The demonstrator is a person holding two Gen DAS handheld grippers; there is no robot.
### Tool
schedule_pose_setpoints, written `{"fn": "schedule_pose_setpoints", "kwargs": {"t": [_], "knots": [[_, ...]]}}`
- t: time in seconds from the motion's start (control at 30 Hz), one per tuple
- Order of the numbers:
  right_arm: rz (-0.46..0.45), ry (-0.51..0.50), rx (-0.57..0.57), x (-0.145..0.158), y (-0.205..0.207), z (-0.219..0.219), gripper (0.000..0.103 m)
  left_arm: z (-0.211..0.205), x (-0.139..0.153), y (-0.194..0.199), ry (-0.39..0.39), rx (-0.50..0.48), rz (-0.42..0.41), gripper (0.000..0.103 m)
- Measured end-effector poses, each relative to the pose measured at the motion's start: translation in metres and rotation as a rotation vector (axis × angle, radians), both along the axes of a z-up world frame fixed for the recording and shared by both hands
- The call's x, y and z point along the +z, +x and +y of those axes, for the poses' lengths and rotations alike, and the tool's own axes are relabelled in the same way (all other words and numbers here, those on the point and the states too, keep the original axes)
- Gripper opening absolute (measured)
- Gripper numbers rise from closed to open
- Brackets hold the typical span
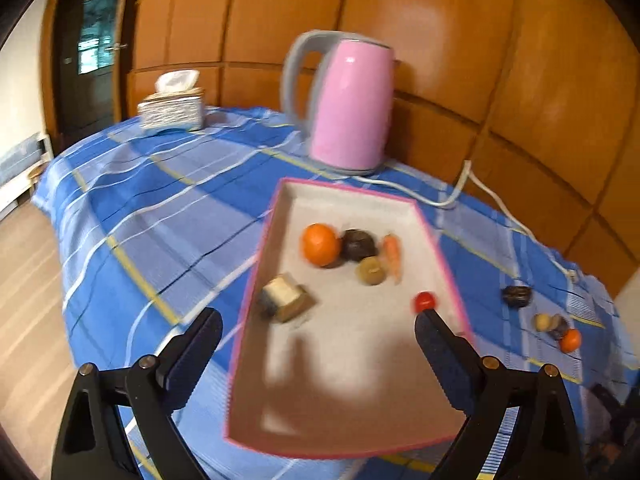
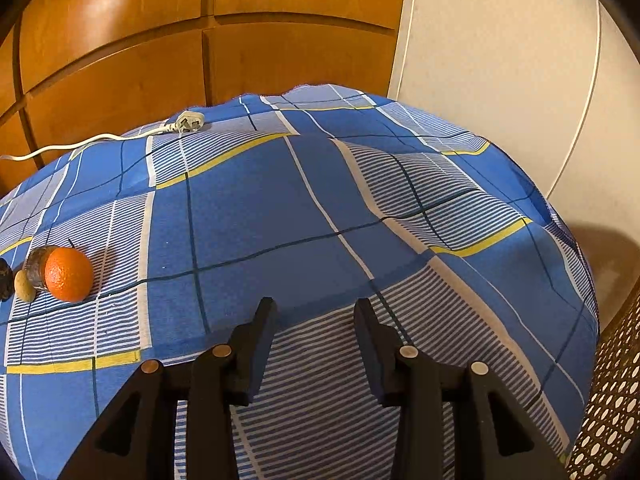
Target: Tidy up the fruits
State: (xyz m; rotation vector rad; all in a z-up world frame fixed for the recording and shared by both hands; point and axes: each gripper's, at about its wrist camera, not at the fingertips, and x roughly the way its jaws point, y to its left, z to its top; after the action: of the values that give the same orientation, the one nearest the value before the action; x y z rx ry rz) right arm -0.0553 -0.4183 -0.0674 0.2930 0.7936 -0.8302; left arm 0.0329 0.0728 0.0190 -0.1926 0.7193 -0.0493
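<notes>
On the blue plaid tablecloth (image 1: 132, 216): a pink-rimmed tray (image 1: 256, 264) lies just in front of a pink electric kettle (image 1: 348, 108).
Already in the tray: an orange (image 1: 319, 243), a dark round fruit (image 1: 358, 245), an olive-brown fruit (image 1: 371, 270), a small carrot (image 1: 393, 255), a red cherry tomato (image 1: 425, 301) and a tan block-shaped item (image 1: 286, 296); motion blur hides finer detail.
Still on the cloth: to the right of the tray, well apart from it, a dark fruit (image 1: 517, 295) and a tight cluster with a small orange (image 2: 68, 274), a pale yellowish fruit (image 2: 25, 286) and a brownish piece (image 2: 37, 267) touching one another.
Left gripper (image 1: 318, 322): fingers spread wide over the tray's near half, nothing between them.
Right gripper (image 2: 316, 314): fingers parted with a clear gap, empty, over bare cloth; the leftover cluster lies well to its left.
Progress: judged roughly past halfway, about six items boxed and about four waiting.
Remaining: the loose pieces likely need carrying into the tray.
</notes>
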Motion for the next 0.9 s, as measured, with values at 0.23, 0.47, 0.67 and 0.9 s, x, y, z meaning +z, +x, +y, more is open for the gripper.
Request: {"fn": "schedule_pose_setpoints", "kwargs": {"t": [0.23,0.47,0.67,0.9], "knots": [[-0.006,0.003,0.002,0.000,0.000,-0.001,0.041,-0.044,0.010,0.017,-0.036,-0.157,0.040,0.096],[-0.018,0.009,-0.001,0.000,-0.001,-0.002,0.041,-0.107,0.006,0.032,-0.047,-0.355,0.114,0.091],[-0.024,0.012,-0.002,0.000,-0.002,-0.002,0.042,-0.155,-0.002,0.053,-0.033,-0.459,0.163,0.077],[-0.024,0.011,-0.003,0.000,-0.001,-0.002,0.042,-0.204,-0.020,0.087,-0.038,-0.523,0.231,0.071]]}}
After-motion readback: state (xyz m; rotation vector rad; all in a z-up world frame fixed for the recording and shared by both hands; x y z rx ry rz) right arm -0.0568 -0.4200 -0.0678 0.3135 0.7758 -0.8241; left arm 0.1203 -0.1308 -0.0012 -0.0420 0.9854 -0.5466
